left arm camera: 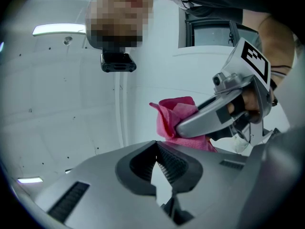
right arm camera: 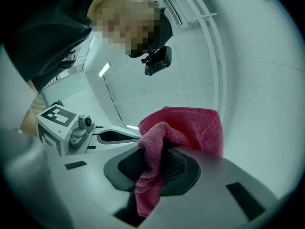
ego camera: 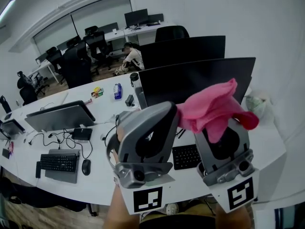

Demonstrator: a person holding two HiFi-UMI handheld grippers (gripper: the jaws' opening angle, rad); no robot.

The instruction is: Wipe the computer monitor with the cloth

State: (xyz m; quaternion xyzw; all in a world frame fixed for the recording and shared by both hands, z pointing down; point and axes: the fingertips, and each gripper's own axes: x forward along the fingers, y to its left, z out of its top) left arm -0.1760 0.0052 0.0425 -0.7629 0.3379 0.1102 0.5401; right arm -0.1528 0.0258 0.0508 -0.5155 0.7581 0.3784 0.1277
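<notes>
Right gripper clamped on pink cloth. Cloth bunched, standing up out of jaws, covering my fingertips. Left gripper jaws nearly together, nothing between. Both raised over white desk. Black keyboard half hidden behind grippers. Cloth overlaps lower right of dark computer monitor: upright, screen facing me, long axis left-right. Second monitor behind it. Beyond, open office: desks, black chairs, seated person.
</notes>
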